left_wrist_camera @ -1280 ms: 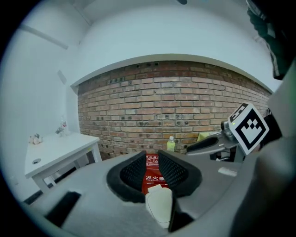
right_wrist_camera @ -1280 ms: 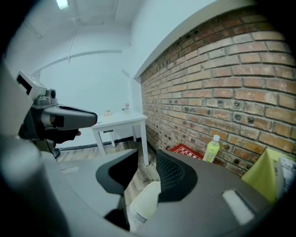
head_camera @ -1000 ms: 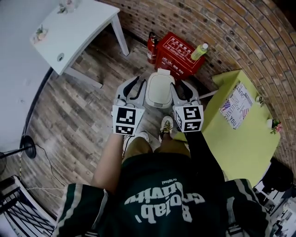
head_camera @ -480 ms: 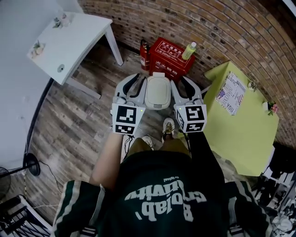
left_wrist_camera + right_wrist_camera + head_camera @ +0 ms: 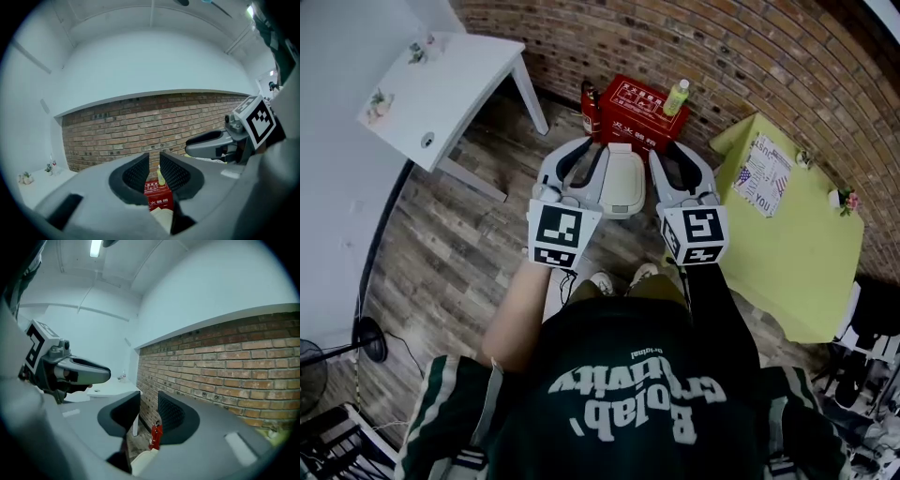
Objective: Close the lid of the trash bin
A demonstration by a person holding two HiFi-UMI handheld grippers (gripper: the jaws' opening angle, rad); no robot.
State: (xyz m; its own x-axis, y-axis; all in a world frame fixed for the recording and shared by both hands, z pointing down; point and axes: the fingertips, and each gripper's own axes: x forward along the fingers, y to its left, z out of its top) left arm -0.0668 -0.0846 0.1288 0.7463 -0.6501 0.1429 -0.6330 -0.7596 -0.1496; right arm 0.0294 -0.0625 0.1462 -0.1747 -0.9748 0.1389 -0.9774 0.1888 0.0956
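Flanking the half-hidden trash bin (image 5: 617, 212), lid (image 5: 622, 176) seemingly down, left claw (image 5: 587, 150) gapes empty; right claw (image 5: 672, 152) likewise, having just narrowed.

Cream trash bin (image 5: 621, 187), lid (image 5: 622, 174) shut

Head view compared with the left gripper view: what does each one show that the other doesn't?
Only the head view shows the person's green shirt, the wooden floor, the yellow-green table and the fire extinguisher. Only the left gripper view shows the ceiling and the ledge where the brickwork ends. Both show the brick wall, the red box with the bottle on it, and the trash bin, though the left gripper view catches just a sliver of it.
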